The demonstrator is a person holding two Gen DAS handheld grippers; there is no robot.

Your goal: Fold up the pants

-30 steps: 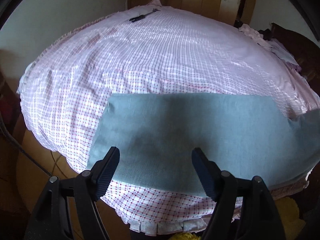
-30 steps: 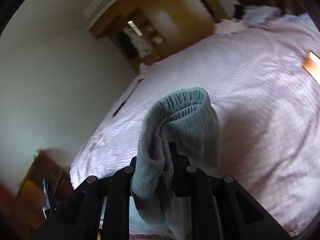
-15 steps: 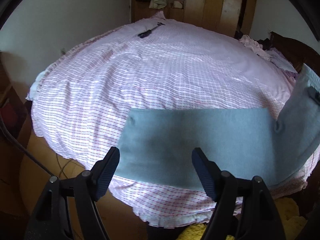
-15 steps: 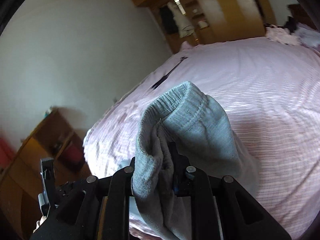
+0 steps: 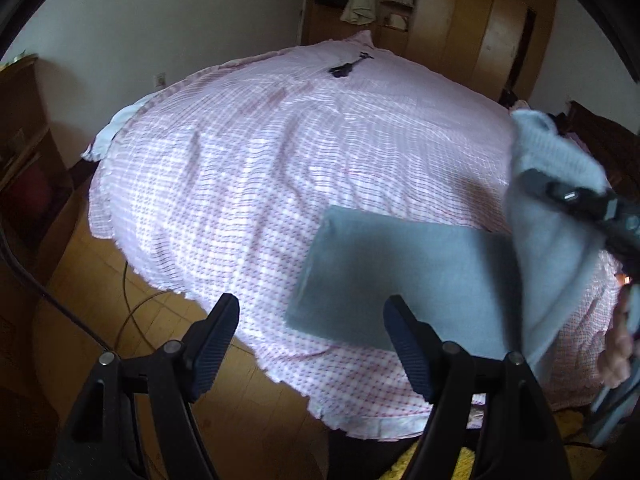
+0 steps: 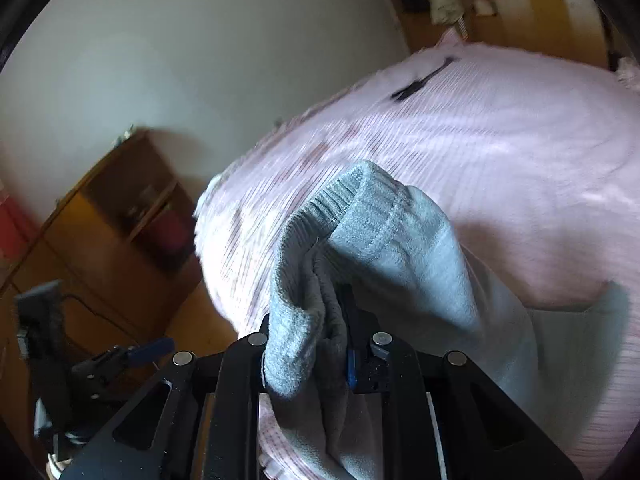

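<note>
The grey pants (image 5: 404,280) are being folded across the pink checked bed (image 5: 248,168); one end is lying flat near the bed's front edge, while the ribbed waistband end (image 6: 344,208) is being held up, clenched in the right tool (image 6: 344,320); the left tool (image 5: 312,344) is being kept released and empty above the bed's edge. The lengthwise fold is judged to be in hand; next, the raised end is being called to lie squarely on the flat end.
</note>
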